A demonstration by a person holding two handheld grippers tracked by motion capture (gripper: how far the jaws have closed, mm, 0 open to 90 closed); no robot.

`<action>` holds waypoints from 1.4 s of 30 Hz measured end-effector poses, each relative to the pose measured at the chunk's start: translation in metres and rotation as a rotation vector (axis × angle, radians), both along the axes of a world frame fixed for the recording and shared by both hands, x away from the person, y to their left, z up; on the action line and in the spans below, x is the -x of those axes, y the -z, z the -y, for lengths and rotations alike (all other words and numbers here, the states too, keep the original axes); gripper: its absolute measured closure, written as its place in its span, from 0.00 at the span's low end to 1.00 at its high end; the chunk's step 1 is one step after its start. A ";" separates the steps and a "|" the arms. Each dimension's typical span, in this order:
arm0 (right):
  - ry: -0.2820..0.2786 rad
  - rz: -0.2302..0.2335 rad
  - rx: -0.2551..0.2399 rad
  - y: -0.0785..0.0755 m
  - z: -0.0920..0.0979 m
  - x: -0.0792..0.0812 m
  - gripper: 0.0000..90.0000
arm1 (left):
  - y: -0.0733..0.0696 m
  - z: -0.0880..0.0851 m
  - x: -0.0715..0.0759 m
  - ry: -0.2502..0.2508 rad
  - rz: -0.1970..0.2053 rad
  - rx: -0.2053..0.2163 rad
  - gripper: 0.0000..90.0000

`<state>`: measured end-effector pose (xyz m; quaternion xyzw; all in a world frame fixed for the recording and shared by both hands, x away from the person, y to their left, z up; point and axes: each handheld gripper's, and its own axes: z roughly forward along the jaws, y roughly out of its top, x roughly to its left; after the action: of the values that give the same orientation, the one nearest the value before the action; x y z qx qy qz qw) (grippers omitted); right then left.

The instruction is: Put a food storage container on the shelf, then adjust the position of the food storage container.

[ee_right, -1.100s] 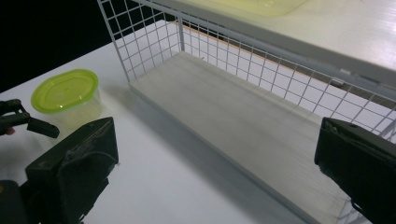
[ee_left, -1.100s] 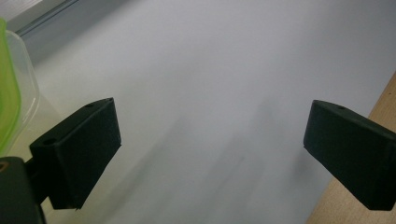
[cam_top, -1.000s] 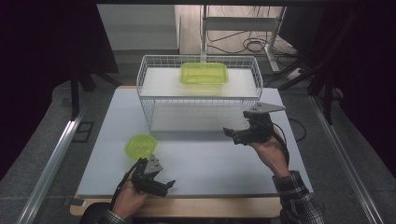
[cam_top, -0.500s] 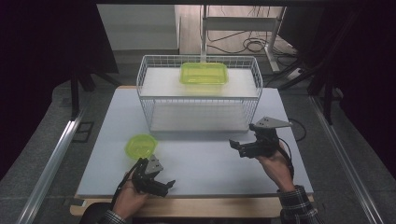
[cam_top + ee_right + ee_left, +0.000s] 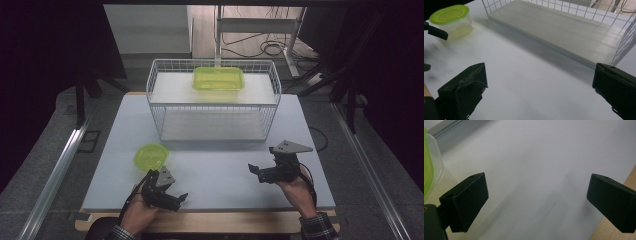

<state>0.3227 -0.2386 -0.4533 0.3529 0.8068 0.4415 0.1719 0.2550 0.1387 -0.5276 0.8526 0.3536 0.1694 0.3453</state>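
Observation:
A small round tub with a green lid stands on the white table at front left, and also appears in the right gripper view. A green rectangular container rests on the upper shelf of the white wire rack. My left gripper is open just in front of the round tub, which sits at the left edge of its own view; nothing lies between its jaws. My right gripper is open and empty at front right, pointing left.
The wire rack's lower shelf lies open toward me, ahead of the right gripper. A wooden strip runs along the table's front edge. A fingertip of the left gripper shows far off in the right gripper view.
My right gripper has drawn back from beside the rack toward the table's front edge, staying open. The left gripper and both containers have stayed put.

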 end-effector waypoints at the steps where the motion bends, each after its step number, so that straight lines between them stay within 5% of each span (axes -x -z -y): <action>1: 0.001 0.002 0.003 0.002 0.000 0.001 0.00 | 0.000 0.000 0.000 -0.001 0.001 0.000 0.04; 9: 0.005 -0.024 0.069 0.029 0.000 0.009 0.00 | 0.001 0.003 0.001 0.008 -0.019 -0.021 0.04; 17: 0.008 -0.032 0.063 0.032 0.003 0.008 0.00 | -0.007 0.008 0.004 0.030 -0.030 -0.001 0.10; 20: 0.011 -0.034 0.062 0.032 0.005 0.009 0.00 | -0.014 0.006 0.004 0.039 -0.028 0.022 0.21; 22: 0.013 -0.036 0.061 0.033 0.007 0.009 0.00 | -0.025 0.004 0.002 0.048 -0.028 0.077 0.39; 27: 0.021 -0.036 0.057 0.033 0.010 0.008 0.00 | -0.039 0.000 -0.002 0.044 -0.012 0.088 0.59; 30: 0.011 -0.039 0.070 0.035 0.010 0.008 0.01 | -0.047 -0.006 -0.007 0.035 -0.011 0.112 0.80; 36: -0.003 -0.043 0.067 0.036 0.009 0.008 0.01 | -0.060 -0.026 -0.024 0.006 -0.006 0.093 0.99; 42: -0.001 -0.030 0.069 0.037 0.011 0.007 0.02 | -0.061 -0.060 -0.048 -0.122 0.006 0.063 1.00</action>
<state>0.3153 -0.2500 -0.4904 0.3528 0.8243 0.4081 0.1718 0.3026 0.1987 -0.4665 0.8177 0.4090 0.1815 0.3621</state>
